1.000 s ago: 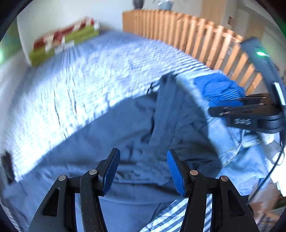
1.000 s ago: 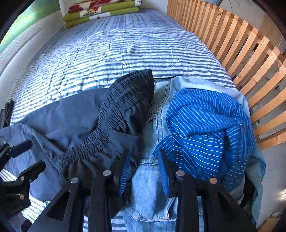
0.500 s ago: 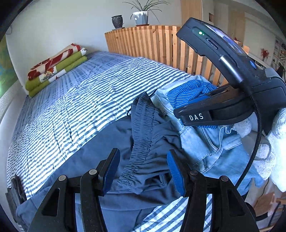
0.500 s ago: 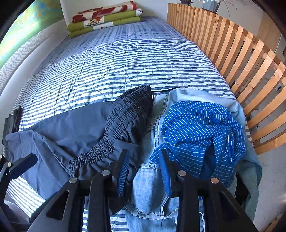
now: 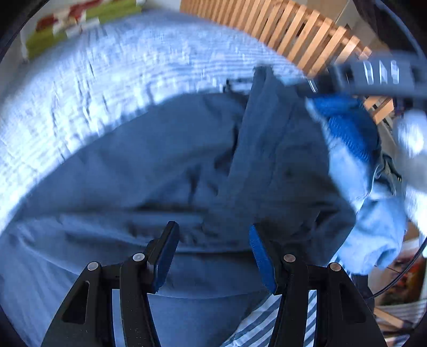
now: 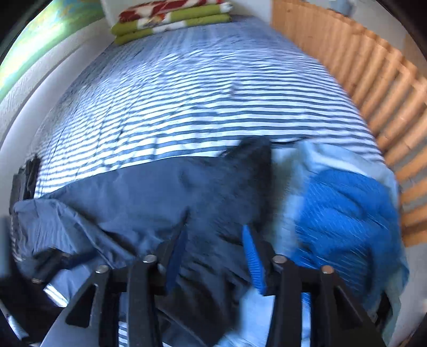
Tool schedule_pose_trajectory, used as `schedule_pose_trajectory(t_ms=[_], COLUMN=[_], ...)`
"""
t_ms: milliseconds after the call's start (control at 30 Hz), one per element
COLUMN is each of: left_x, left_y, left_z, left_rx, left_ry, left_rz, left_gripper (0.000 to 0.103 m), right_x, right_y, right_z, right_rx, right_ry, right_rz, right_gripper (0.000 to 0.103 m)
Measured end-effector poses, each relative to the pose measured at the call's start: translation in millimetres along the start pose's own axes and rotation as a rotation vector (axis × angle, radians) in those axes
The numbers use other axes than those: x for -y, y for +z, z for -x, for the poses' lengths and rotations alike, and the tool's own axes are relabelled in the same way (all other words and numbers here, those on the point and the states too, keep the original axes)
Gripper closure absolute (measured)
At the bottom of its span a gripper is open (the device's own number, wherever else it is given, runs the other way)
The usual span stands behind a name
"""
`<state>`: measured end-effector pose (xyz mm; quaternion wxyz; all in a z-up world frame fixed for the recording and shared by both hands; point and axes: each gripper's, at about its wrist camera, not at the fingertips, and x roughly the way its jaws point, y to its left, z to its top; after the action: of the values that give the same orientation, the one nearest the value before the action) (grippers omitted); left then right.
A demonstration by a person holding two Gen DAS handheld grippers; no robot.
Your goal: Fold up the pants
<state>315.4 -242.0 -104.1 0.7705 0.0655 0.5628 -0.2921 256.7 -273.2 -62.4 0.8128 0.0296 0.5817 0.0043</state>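
Observation:
The dark blue pants [image 5: 165, 165] lie crumpled across the near end of the striped bed, their gathered waistband [image 6: 253, 154] pointing toward the headboard. My left gripper [image 5: 212, 235] hovers open just above the pants, with nothing between its fingers. In the right wrist view the pants [image 6: 149, 197] fill the lower left, and my right gripper [image 6: 214, 229] stands open over their right part, beside the waistband. The right gripper's body [image 5: 373, 74] shows blurred at the left wrist view's upper right. The left gripper [image 6: 45, 261] is a blur at the lower left.
Light blue jeans [image 6: 299, 165] with a bright blue striped shirt [image 6: 341, 213] on top lie right of the pants. A wooden slat rail [image 6: 373, 74] runs along the bed's right side. Folded green and red blankets [image 6: 170, 18] sit at the head. Striped bedding [image 6: 202, 88] stretches beyond.
Both views are blurred by motion. The left gripper dropped closer over the pants. The right gripper shifted left, from above the jeans to above the dark pants, and its jaws stand wider.

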Motion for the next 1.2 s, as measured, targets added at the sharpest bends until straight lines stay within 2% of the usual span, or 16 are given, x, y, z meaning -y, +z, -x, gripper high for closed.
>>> schedule_pose_trajectory(t_ms=[133, 267, 333, 400, 467, 500, 567, 667, 733, 767, 833, 867, 967, 1067, 1200], left_x=[-13, -12, -9, -6, -1, 2, 16, 33, 48, 53, 65, 73, 86, 92, 91], left_y=[3, 7, 9, 12, 13, 12, 8, 4, 1, 1, -2, 2, 1, 4, 4], left_z=[-16, -36, -47, -52, -51, -49, -39, -23, -12, -8, 2, 1, 2, -5, -10], left_rx=[-0.011, -0.054, -0.063, -0.040, -0.013, 0.006, 0.057, 0.111, 0.149, 0.164, 0.192, 0.194, 0.189, 0.182, 0.181], left_ry=[-0.111, -0.225, -0.257, -0.303, -0.337, -0.349, -0.362, -0.361, -0.358, -0.367, -0.392, -0.406, -0.427, -0.428, -0.447], left_rz=[0.081, 0.121, 0.146, 0.183, 0.221, 0.223, 0.191, 0.114, 0.058, 0.044, 0.026, 0.021, 0.003, 0.008, 0.031], left_gripper=[0.042, 0.040, 0.039, 0.039, 0.044, 0.050, 0.054, 0.057, 0.060, 0.064, 0.068, 0.072, 0.076, 0.076, 0.077], right_x=[-18, -12, 0, 17, 35, 45, 65, 81, 83, 79, 68, 59, 39, 26, 22], right_y=[16, 19, 16, 12, 6, 4, -2, -8, -9, -9, -3, 0, 7, 8, 5], right_z=[-40, -72, -72, -63, -52, -45, -30, -8, 4, 11, 14, 13, 4, -4, -17], right_rx=[-0.067, -0.125, -0.135, -0.122, -0.114, -0.108, -0.098, -0.086, -0.074, -0.070, -0.074, -0.085, -0.129, -0.153, -0.189], right_ry=[-0.036, -0.115, -0.150, -0.174, -0.184, -0.196, -0.183, -0.102, -0.067, -0.050, -0.028, -0.025, -0.034, -0.064, -0.028], right_rz=[-0.001, -0.005, -0.034, -0.039, -0.055, -0.067, -0.108, -0.127, -0.122, -0.110, -0.087, -0.068, -0.017, 0.008, 0.008], right_gripper=[0.054, 0.055, 0.055, 0.057, 0.057, 0.057, 0.054, 0.054, 0.054, 0.053, 0.049, 0.048, 0.047, 0.046, 0.046])
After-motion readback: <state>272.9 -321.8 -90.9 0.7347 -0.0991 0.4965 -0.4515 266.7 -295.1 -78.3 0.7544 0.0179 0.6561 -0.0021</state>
